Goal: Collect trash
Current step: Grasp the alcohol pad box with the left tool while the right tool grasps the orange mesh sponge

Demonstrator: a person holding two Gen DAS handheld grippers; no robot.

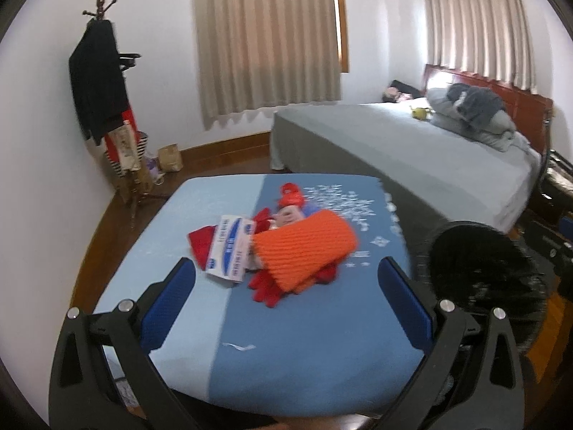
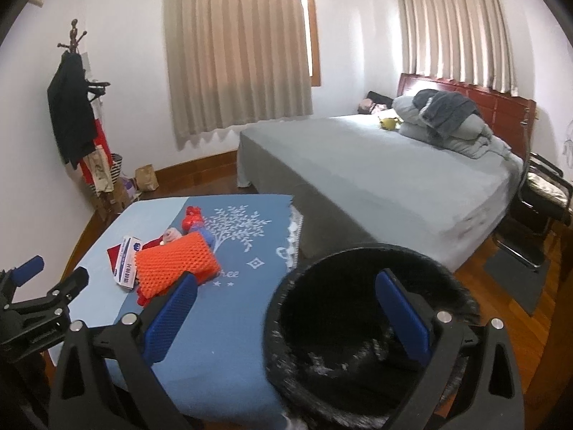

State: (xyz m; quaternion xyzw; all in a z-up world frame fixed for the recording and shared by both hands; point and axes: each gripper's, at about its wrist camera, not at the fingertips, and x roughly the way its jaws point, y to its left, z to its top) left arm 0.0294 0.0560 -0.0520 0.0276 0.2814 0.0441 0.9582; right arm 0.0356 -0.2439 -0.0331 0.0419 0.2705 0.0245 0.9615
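A heap of trash lies on a table under a blue cloth (image 1: 304, 322): an orange foam net sleeve (image 1: 304, 251) (image 2: 175, 263), a white and blue carton (image 1: 231, 251) (image 2: 127, 259), red scraps (image 1: 266, 292) and a red wrapper (image 1: 290, 195) (image 2: 192, 218). My left gripper (image 1: 286, 276) hovers open just short of the heap, nothing between its fingers; it also shows at the left edge of the right wrist view (image 2: 53, 268). My right gripper (image 2: 286, 286) is open above the rim of a black mesh bin (image 2: 358, 322) (image 1: 487, 279) to the right of the table.
A grey bed (image 2: 376, 165) with pillows stands behind the table and bin. A coat rack (image 1: 104, 82) with dark clothes and bags on the floor fills the left corner. A black chair (image 2: 540, 193) sits at the far right on the wooden floor.
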